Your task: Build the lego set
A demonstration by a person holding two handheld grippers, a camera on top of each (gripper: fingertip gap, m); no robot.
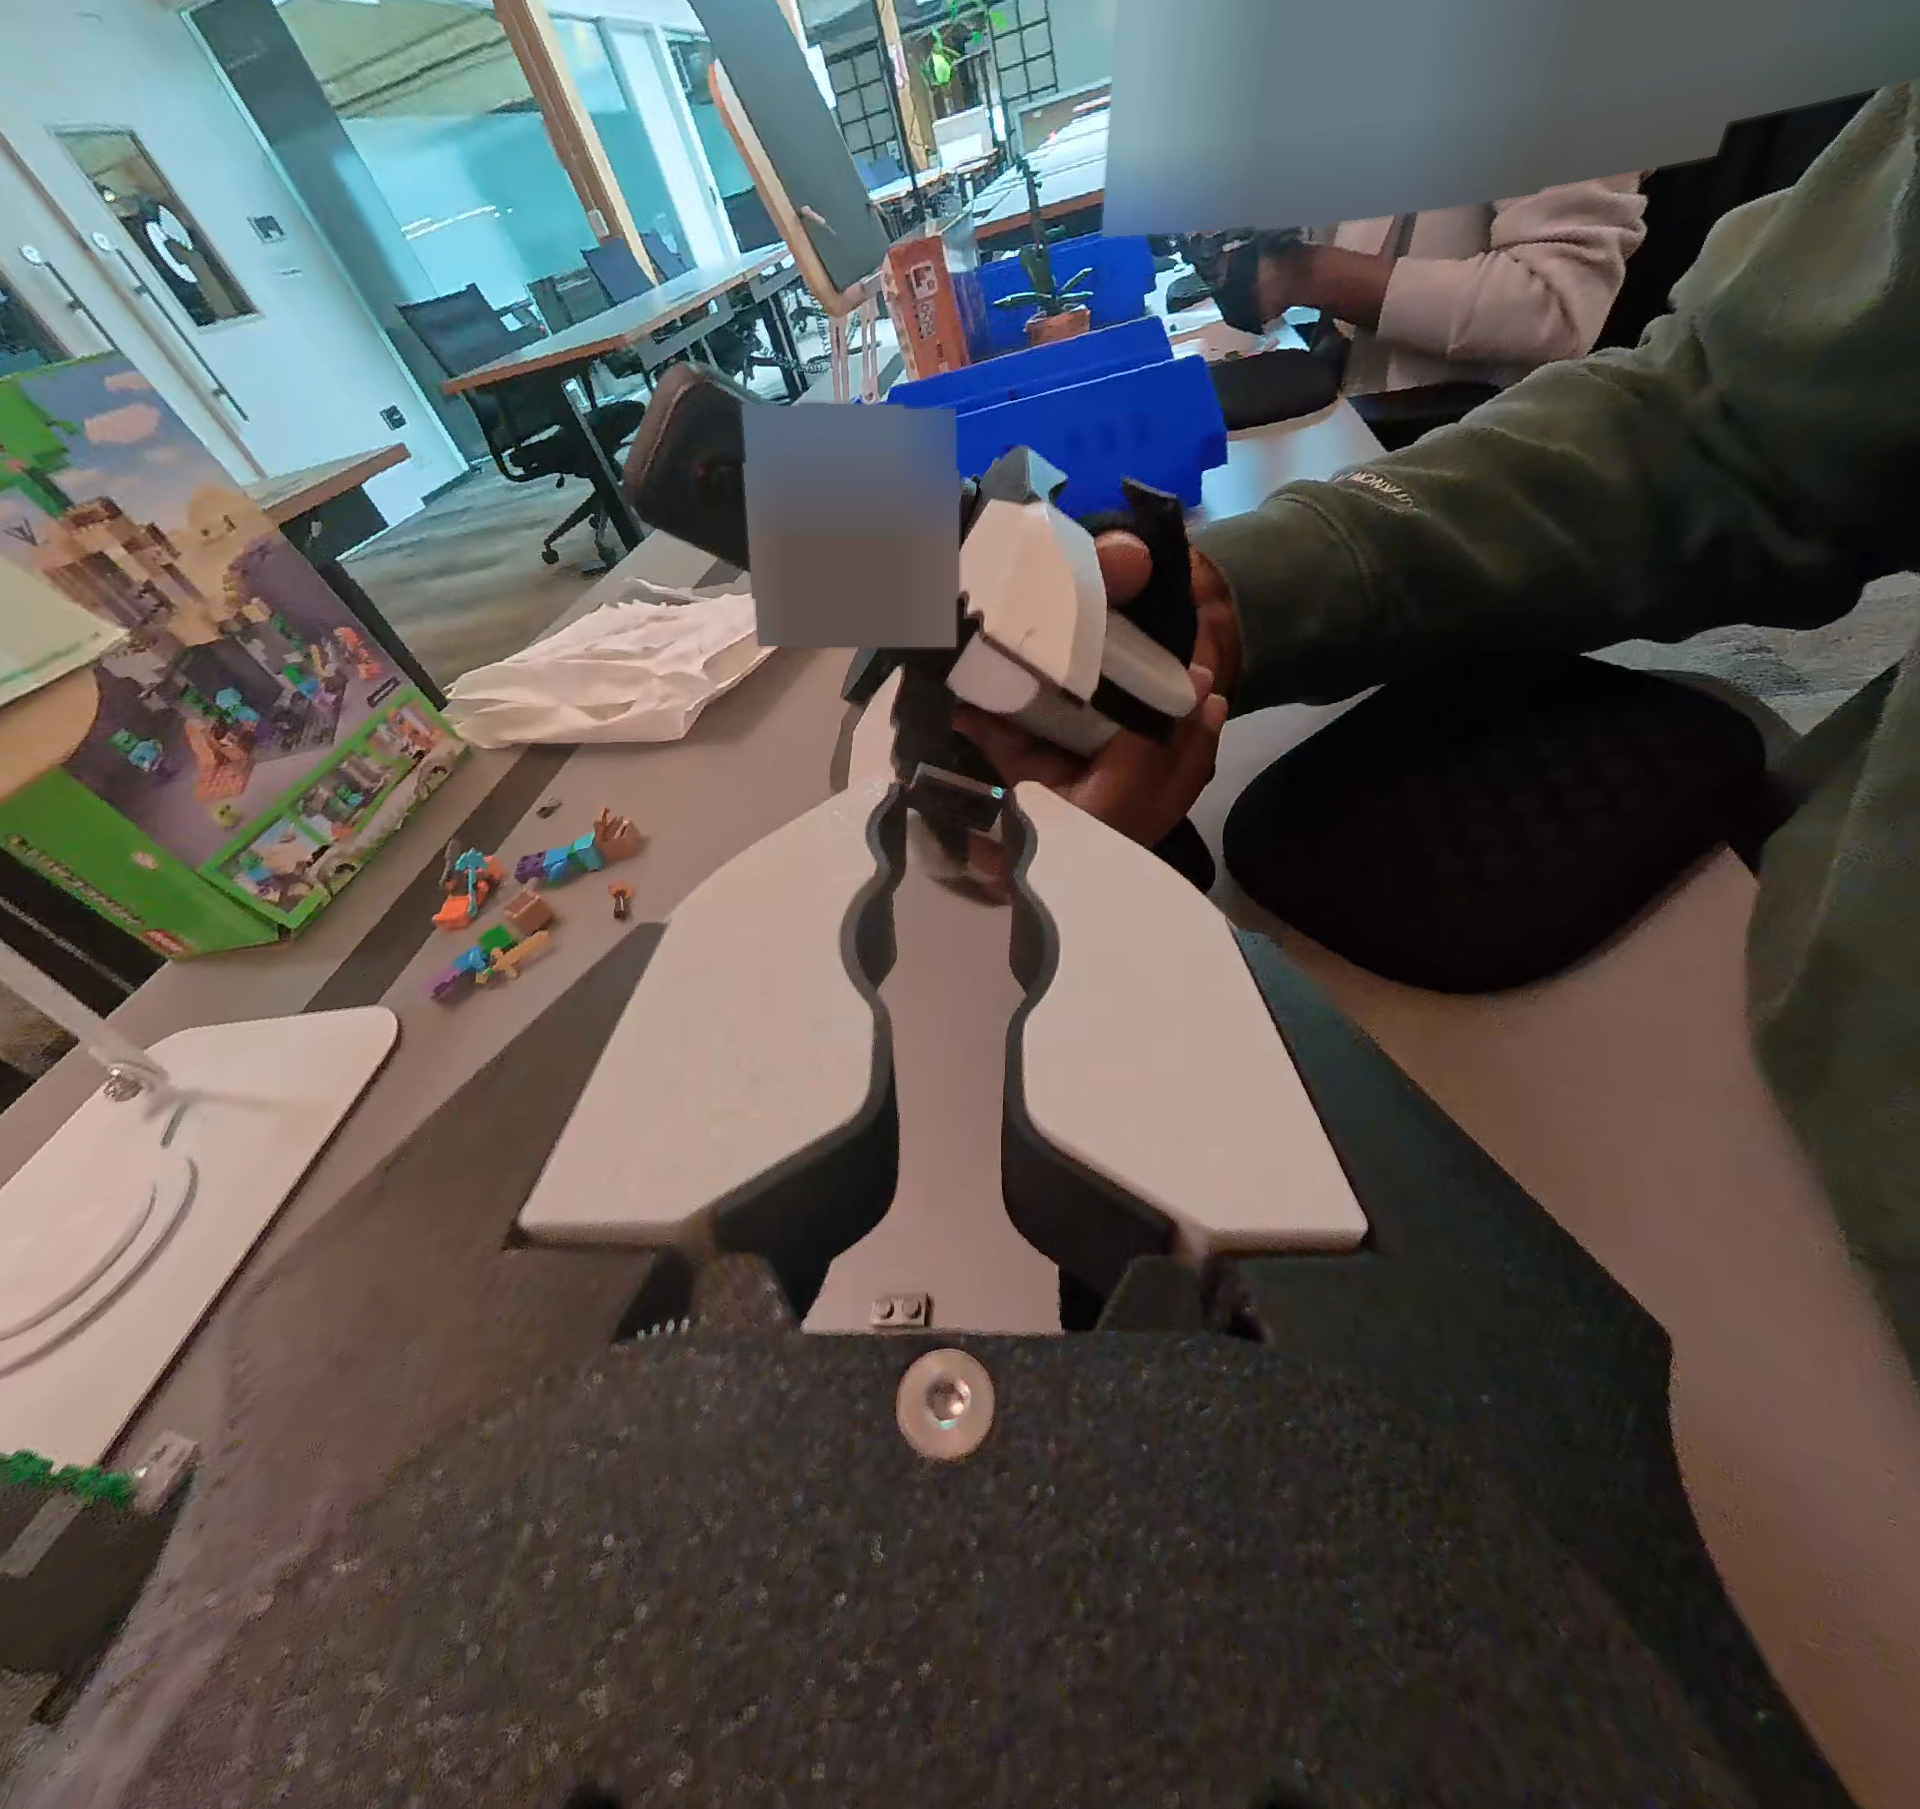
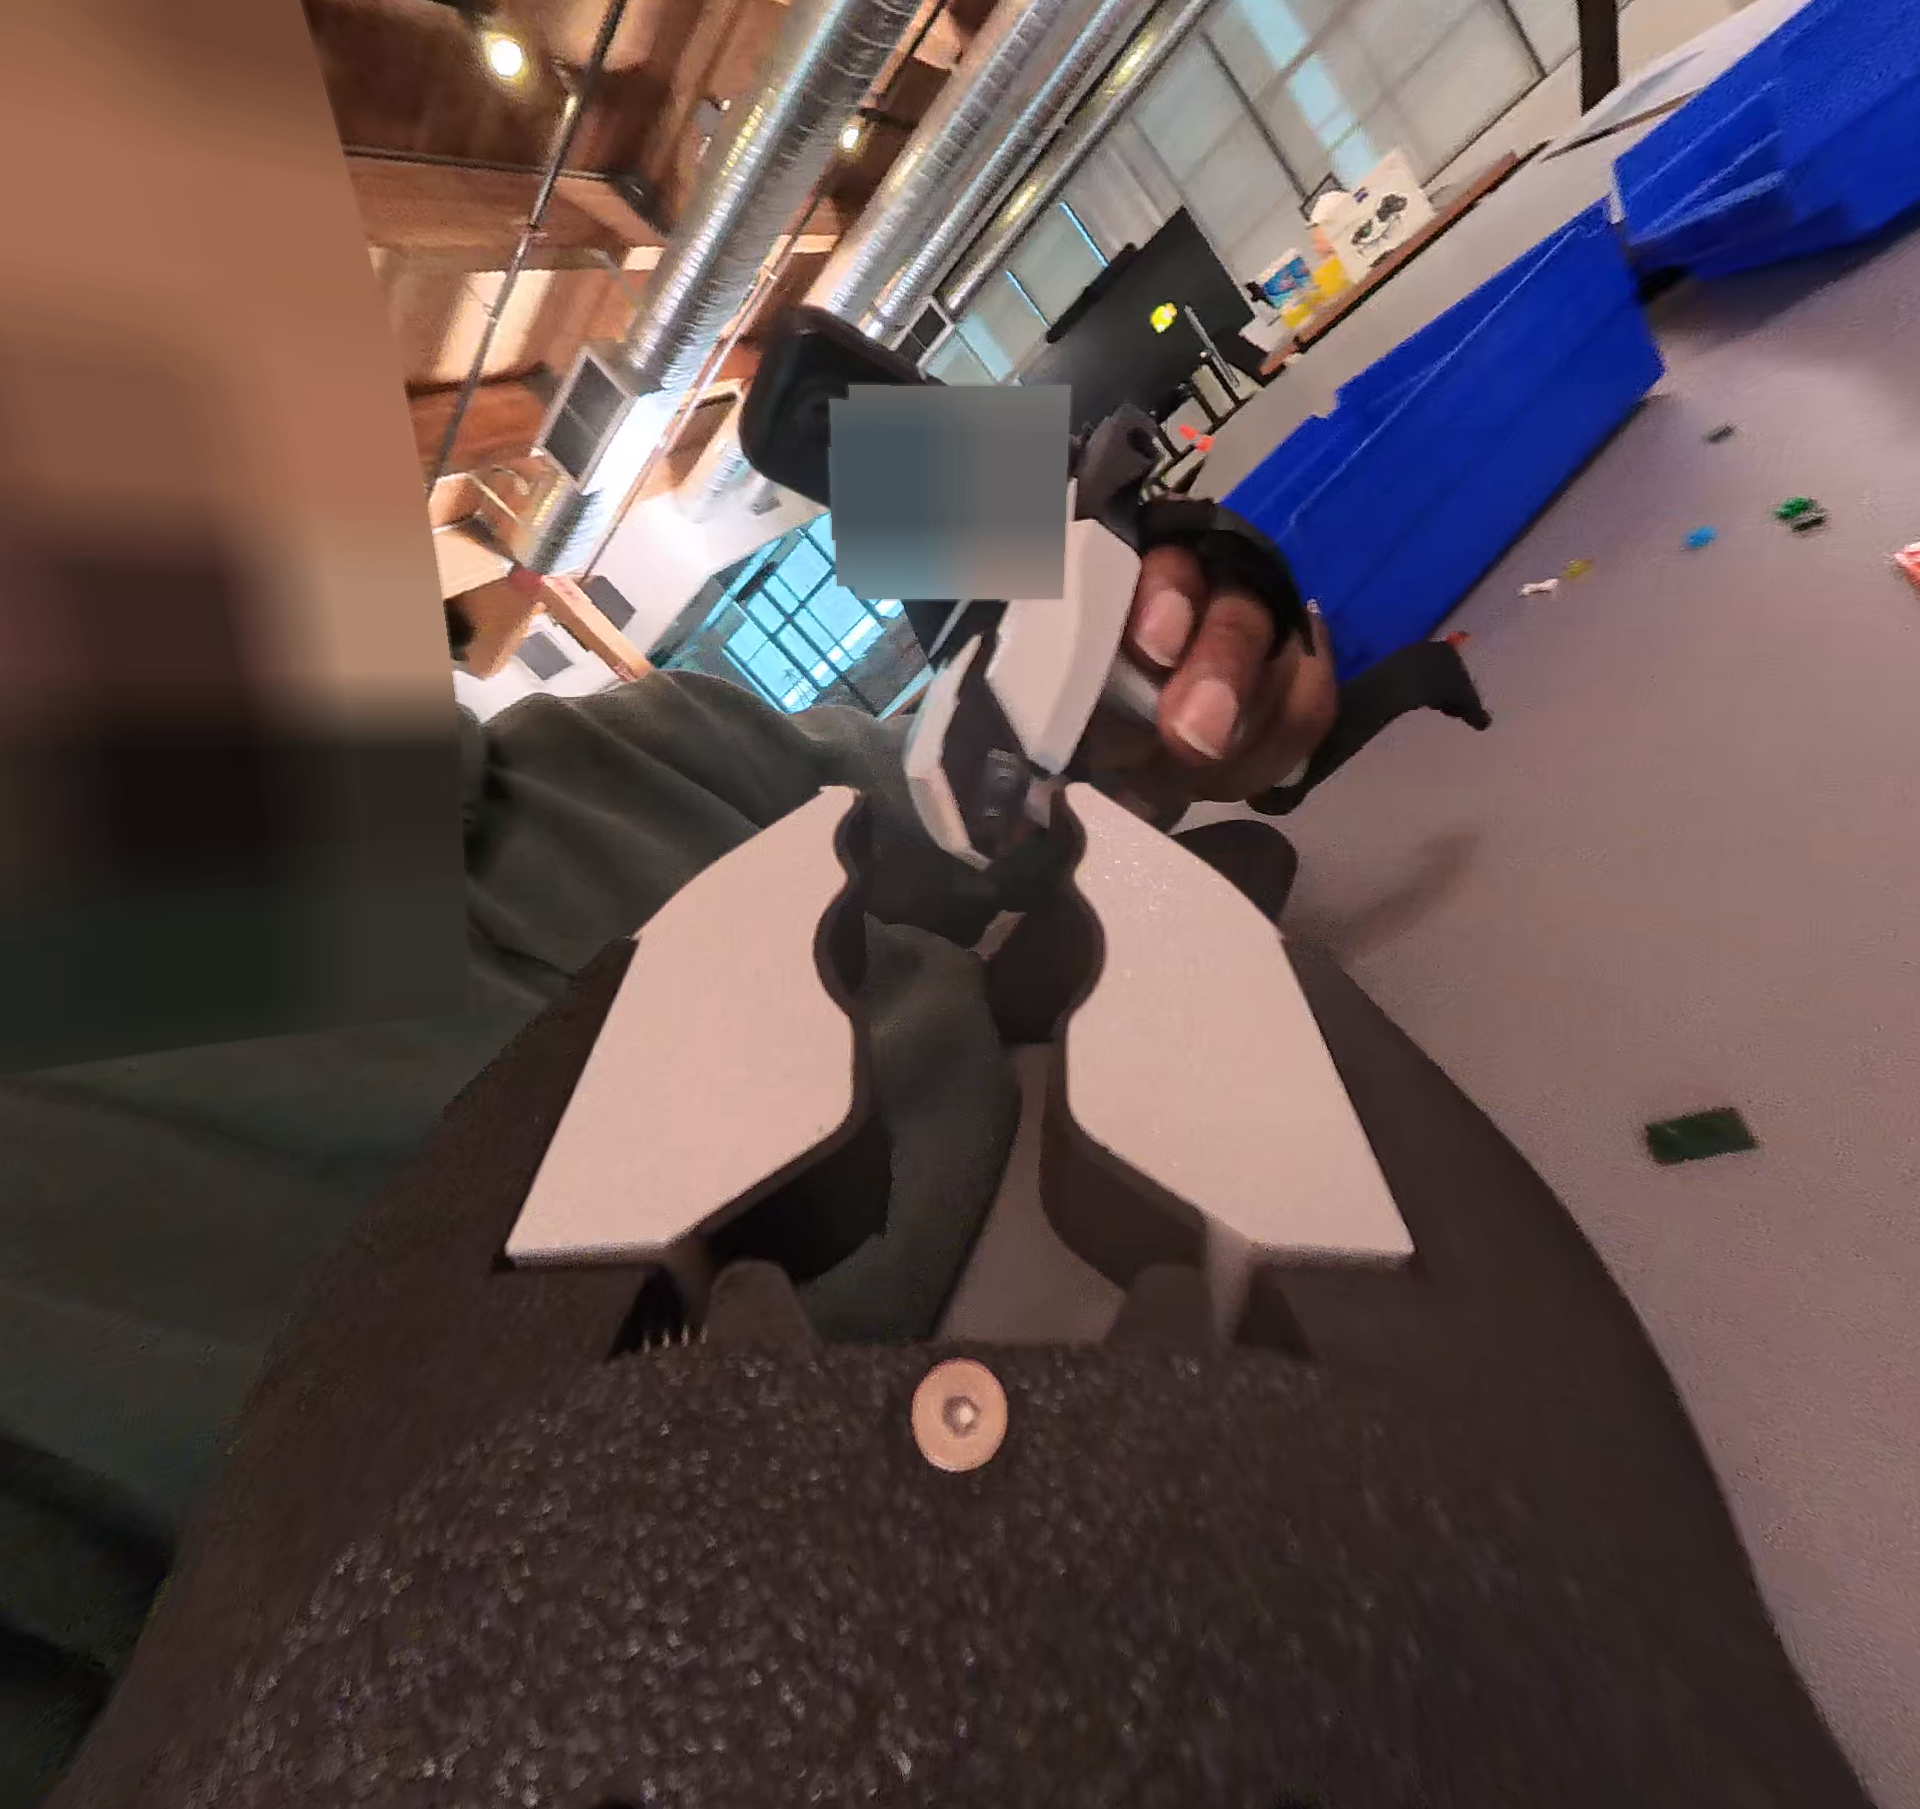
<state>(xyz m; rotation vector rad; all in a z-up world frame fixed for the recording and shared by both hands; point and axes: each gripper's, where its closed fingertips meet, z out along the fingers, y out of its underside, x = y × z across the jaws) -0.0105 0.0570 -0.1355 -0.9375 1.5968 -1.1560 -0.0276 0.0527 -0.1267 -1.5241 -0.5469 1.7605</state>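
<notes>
The left gripper [image 1: 951,809] and right gripper [image 2: 961,803] meet tip to tip, both slightly parted around a small dark lego piece [image 1: 951,793], its grasp unclear through blur.

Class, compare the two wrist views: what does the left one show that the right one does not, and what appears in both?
Left only: the set's box, small built figures on the table beside it, a white bag, a white stand base.
Right only: the ceiling ducts, scattered loose pieces and a green plate.
Both: blue bins, the grey table, and the opposite gripper held tip to tip.
</notes>
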